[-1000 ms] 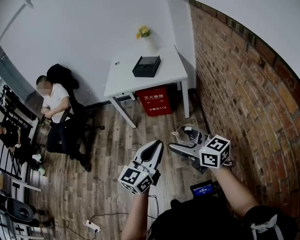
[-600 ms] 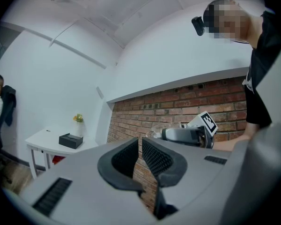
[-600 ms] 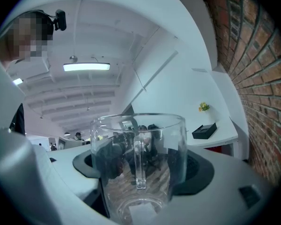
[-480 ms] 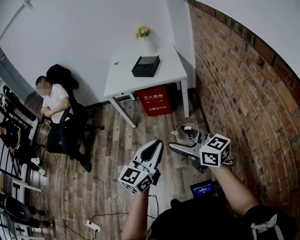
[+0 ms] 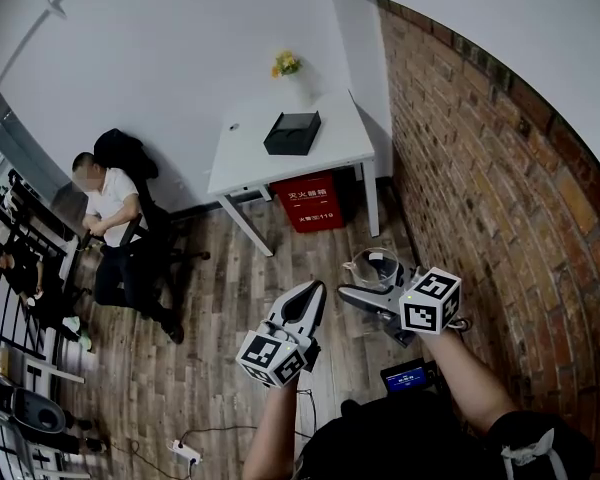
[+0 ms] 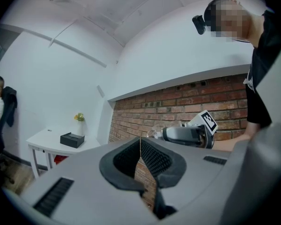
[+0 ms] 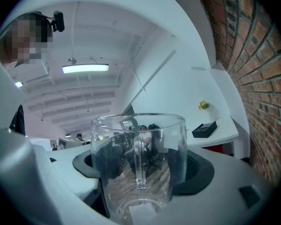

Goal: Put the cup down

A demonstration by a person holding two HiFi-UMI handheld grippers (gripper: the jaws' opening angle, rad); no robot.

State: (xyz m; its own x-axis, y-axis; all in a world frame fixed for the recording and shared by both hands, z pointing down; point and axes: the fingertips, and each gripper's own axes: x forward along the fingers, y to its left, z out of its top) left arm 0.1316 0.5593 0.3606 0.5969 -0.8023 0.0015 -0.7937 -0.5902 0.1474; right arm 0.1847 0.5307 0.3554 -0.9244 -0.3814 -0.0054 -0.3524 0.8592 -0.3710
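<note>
- Your right hand-held gripper (image 7: 138, 184) is clamped on the clear glass cup with a moulded handle (image 7: 138, 165), held in mid-air over the wooden floor (image 5: 230, 298), right of your closed, empty left hand-held gripper (image 6: 140, 159).
- Treat the cup as rigid, slick and breakable, probably fairly light. Hold it by the lower body wall, as you do now.
- The cup's base is cut off at the frame bottom, and the pad contact is hard to read through the glass.
- The white surface (image 5: 280, 163) stands far off.
</note>
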